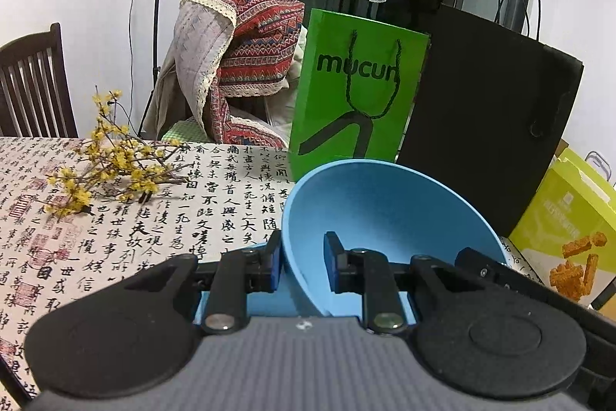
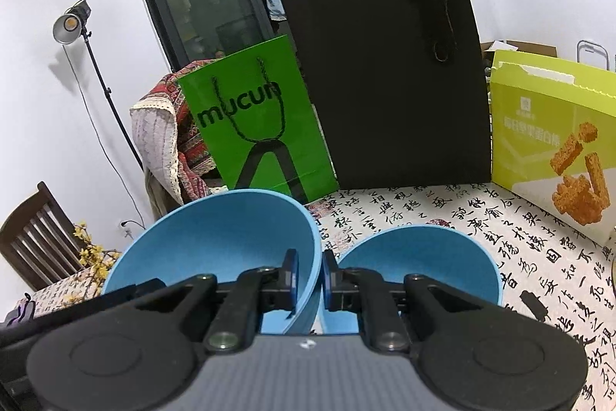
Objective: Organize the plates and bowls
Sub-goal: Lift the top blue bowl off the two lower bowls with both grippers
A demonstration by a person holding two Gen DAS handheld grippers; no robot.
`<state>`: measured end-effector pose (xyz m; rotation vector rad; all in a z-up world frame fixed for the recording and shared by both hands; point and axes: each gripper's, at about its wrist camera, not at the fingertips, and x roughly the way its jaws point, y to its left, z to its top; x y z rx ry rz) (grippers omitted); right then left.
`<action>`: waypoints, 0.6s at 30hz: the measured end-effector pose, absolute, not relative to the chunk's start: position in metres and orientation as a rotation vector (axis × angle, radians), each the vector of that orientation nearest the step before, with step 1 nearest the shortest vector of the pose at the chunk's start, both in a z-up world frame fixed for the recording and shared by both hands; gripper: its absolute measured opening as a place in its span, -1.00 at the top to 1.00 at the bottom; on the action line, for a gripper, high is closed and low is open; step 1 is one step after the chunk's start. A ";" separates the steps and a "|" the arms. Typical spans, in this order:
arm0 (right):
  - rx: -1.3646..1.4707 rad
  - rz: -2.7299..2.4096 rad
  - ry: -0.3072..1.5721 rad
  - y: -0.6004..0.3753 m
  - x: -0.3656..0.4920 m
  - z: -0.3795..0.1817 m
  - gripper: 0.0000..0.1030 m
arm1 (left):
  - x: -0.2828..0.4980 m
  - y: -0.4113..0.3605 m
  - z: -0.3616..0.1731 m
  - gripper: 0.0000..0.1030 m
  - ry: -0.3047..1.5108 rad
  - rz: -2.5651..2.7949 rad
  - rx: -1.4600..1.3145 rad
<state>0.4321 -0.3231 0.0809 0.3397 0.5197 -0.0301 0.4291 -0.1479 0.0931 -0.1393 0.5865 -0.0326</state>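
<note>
Left wrist view: left tongs point(image 1: 302, 257) clamp the left rim of a blue bowl point(image 1: 385, 218), tilted, opening facing near. Right wrist view: right tongs point(image 2: 310, 276) pinch the same bowl's right rim; a second bowl point(image 2: 423, 260) sits on the bench point(image 2: 500, 237), right.

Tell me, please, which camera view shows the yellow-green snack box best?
The right wrist view: the yellow-green snack box shows its whole printed front and torn top flap. The left wrist view catches only part of it at the right edge.

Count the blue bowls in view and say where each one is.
2. One blue bowl is tilted, its rim pinched by both the left gripper and right gripper. The second bowl sits just right of it. Others may be hidden.
</note>
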 end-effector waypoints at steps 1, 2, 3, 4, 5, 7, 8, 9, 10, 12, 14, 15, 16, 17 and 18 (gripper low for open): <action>0.338 -0.030 0.518 -0.322 0.430 0.082 0.77 | 0.427 -0.146 0.095 0.56 0.584 -0.032 -0.140; 0.335 -0.030 0.515 -0.319 0.428 0.083 0.77 | 0.425 -0.144 0.096 0.56 0.581 -0.031 -0.140; 0.334 -0.029 0.514 -0.318 0.426 0.084 0.77 | 0.423 -0.143 0.097 0.56 0.578 -0.031 -0.141; 0.335 -0.028 0.513 -0.317 0.424 0.084 0.77 | 0.421 -0.142 0.098 0.56 0.578 -0.031 -0.141; 0.336 -0.028 0.513 -0.316 0.422 0.085 0.77 | 0.418 -0.140 0.099 0.56 0.577 -0.030 -0.140; 0.334 -0.026 0.512 -0.313 0.418 0.086 0.77 | 0.414 -0.138 0.101 0.56 0.575 -0.031 -0.137; 0.334 -0.026 0.512 -0.312 0.415 0.087 0.77 | 0.412 -0.136 0.102 0.56 0.573 -0.032 -0.135; 0.334 -0.026 0.511 -0.312 0.415 0.087 0.77 | 0.409 -0.135 0.103 0.56 0.570 -0.033 -0.134; 0.335 -0.025 0.511 -0.310 0.413 0.088 0.77 | 0.406 -0.134 0.104 0.56 0.568 -0.033 -0.132; 0.334 -0.023 0.509 -0.307 0.407 0.090 0.77 | 0.401 -0.131 0.106 0.56 0.564 -0.034 -0.134; 0.328 -0.022 0.506 -0.304 0.402 0.092 0.77 | 0.396 -0.129 0.107 0.56 0.559 -0.033 -0.134; 0.325 -0.021 0.505 -0.303 0.400 0.093 0.77 | 0.394 -0.129 0.108 0.56 0.558 -0.034 -0.134; 0.324 -0.022 0.504 -0.302 0.397 0.094 0.77 | 0.391 -0.128 0.109 0.56 0.556 -0.034 -0.134; 0.323 -0.022 0.502 -0.301 0.394 0.095 0.77 | 0.389 -0.127 0.110 0.56 0.555 -0.036 -0.133; 0.324 -0.022 0.502 -0.300 0.391 0.096 0.77 | 0.386 -0.126 0.110 0.56 0.554 -0.037 -0.132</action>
